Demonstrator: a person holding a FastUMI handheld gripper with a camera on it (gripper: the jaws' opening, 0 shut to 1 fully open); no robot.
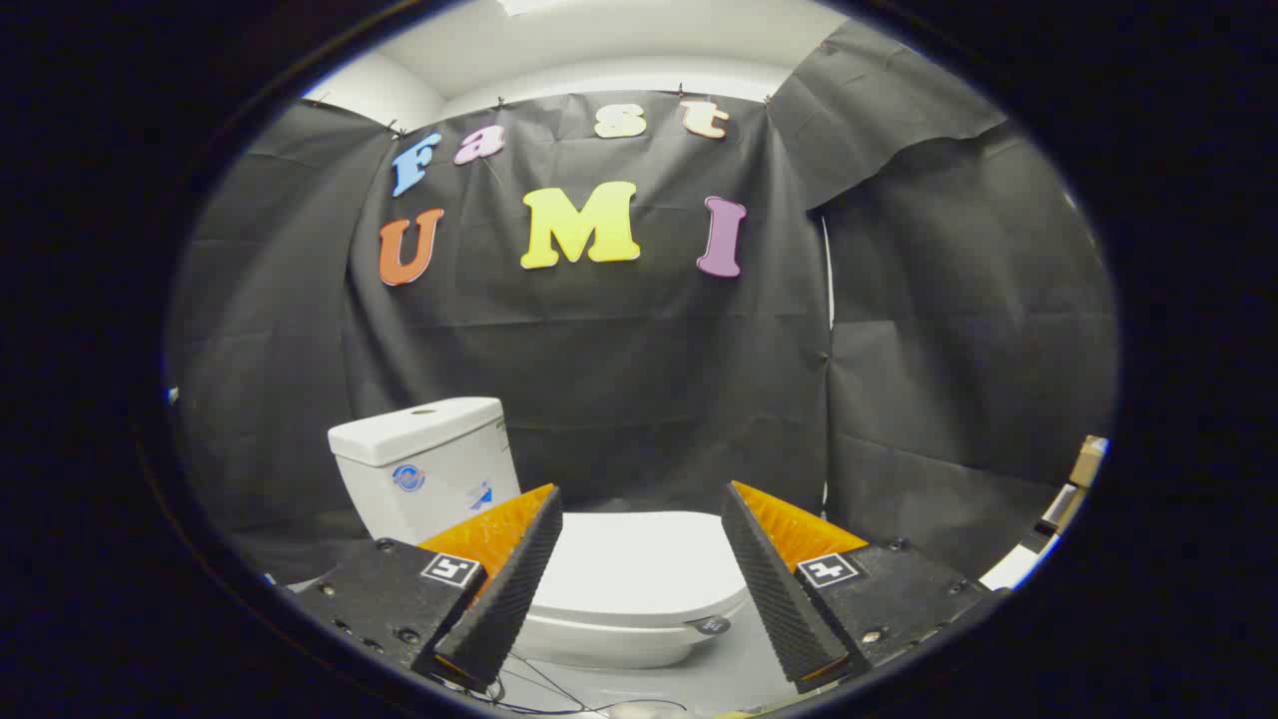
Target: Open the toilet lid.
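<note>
Gripper (639, 504): the two fingers stand wide apart with nothing between the pads; no contact with any object; the left finger (499, 589) lies toward 7 o'clock of the gap and the right finger (789, 589) toward 5 o'clock, each carrying a small square black-and-white marker on its dark mounting block.

Task object: the white, smooth, rounded plastic toilet lid (639, 564) lies flat and closed on the white ceramic bowl (609, 644); it sits directly ahead at 12 o'clock from the fingertips, seen through the open gap between them; its front edge curves below the level of the fingertips, nearer the right finger than the left; whether the fingertips are above the lid or short of it cannot be told from this view; neither finger touches it; a small dark oval tag (712, 625) shows on the lid's front rim, just beside the inner face of the right finger.

White ceramic rectangular cistern (424, 464): stands upright behind the lid at roughly 10 o'clock from the gap, beyond the left finger, which overlaps its lower corner; a round button sits on its top; two stickers show on its front face.

Surroundings: black cloth wall (619, 389) hangs behind the toilet; thin dark cables (544, 689) trail on the pale grey floor (719, 679) at 6 o'clock, below the bowl.
</note>
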